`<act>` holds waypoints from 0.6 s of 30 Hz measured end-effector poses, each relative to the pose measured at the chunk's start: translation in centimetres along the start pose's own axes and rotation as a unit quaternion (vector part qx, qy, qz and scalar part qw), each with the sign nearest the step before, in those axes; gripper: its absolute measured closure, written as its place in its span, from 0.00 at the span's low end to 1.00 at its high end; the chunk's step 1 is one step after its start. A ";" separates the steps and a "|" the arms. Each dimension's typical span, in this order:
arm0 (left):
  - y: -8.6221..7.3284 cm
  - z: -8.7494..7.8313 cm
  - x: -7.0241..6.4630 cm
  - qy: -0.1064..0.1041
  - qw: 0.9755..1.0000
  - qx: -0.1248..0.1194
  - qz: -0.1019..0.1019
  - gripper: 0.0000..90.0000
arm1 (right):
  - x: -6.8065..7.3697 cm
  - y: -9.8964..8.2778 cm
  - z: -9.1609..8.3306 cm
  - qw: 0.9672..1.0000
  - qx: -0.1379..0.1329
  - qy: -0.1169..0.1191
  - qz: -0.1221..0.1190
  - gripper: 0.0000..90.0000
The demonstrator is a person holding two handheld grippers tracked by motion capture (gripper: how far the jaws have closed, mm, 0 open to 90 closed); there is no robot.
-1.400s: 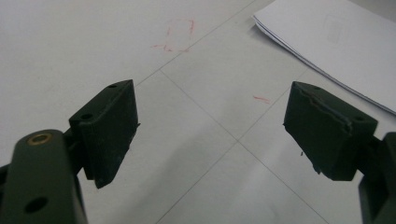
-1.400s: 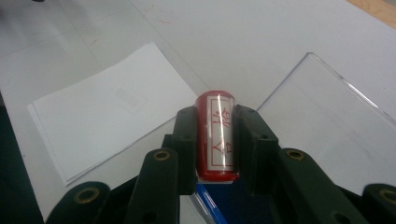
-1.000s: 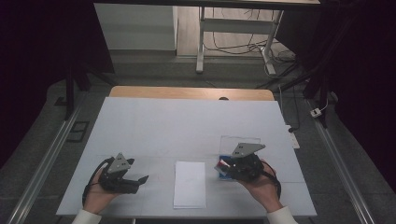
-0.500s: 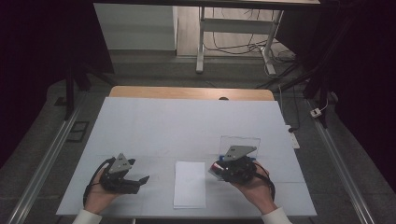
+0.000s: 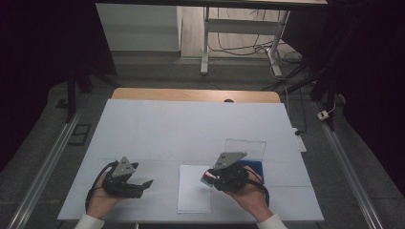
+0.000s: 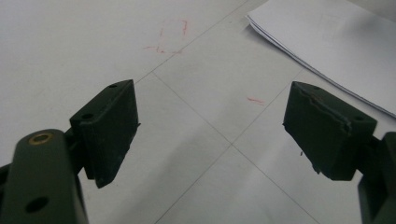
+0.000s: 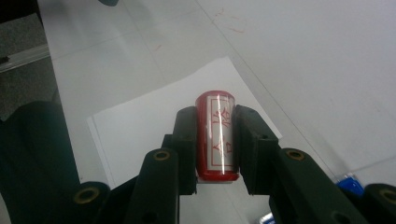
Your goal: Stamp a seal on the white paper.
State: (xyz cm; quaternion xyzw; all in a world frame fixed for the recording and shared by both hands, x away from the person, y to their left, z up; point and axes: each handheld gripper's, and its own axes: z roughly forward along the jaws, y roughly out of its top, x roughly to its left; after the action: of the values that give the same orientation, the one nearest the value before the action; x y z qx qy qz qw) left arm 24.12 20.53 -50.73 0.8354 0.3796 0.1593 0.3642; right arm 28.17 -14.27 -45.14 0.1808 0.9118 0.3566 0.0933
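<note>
I am clamping my right gripper [image 7: 215, 140] on a red cylindrical stamp with a clear window [image 7: 215, 135], carrying it over the white paper stack [image 5: 194, 188] for stamping; my left gripper [image 6: 224, 130] is waiting wide open, empty.

The stamp [image 7: 216, 135] is seen as glossy red plastic with a clear, shiny face carrying red characters. The right gripper [image 7: 216, 144] and left gripper [image 6: 212, 135] pads are read as matt black rubber or plastic, one left pad chipped along its edge. The paper stack [image 7: 159, 135] is matt white paper. The table [image 5: 191, 129] is covered by a smooth white sheet, faintly glossy, marked red; bare wood is shown at its far edge.
</note>
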 end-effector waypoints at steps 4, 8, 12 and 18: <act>0.0 0.0 0.0 0.000 1.000 0.001 0.001 0.20 | 0.5 0.5 0.7 1.000 0.004 0.005 -0.009 0.78; 0.0 0.1 -0.1 -0.001 1.000 0.003 0.002 0.20 | 0.8 1.2 1.2 1.000 0.008 0.009 -0.019 0.78; 0.0 0.1 -0.1 -0.002 1.000 0.001 0.002 0.20 | 1.2 1.8 1.8 1.000 0.009 0.016 -0.025 0.78; 0.0 0.2 -0.1 -0.001 1.000 0.002 0.001 0.20 | 1.5 2.1 2.9 0.999 0.027 0.014 -0.033 0.78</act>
State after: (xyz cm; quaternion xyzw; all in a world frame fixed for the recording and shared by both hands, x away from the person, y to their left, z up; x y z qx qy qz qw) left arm 24.17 20.36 -50.85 0.8369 0.3783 0.1578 0.3627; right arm 28.25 -10.48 -45.86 0.1481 0.9278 0.3311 0.0873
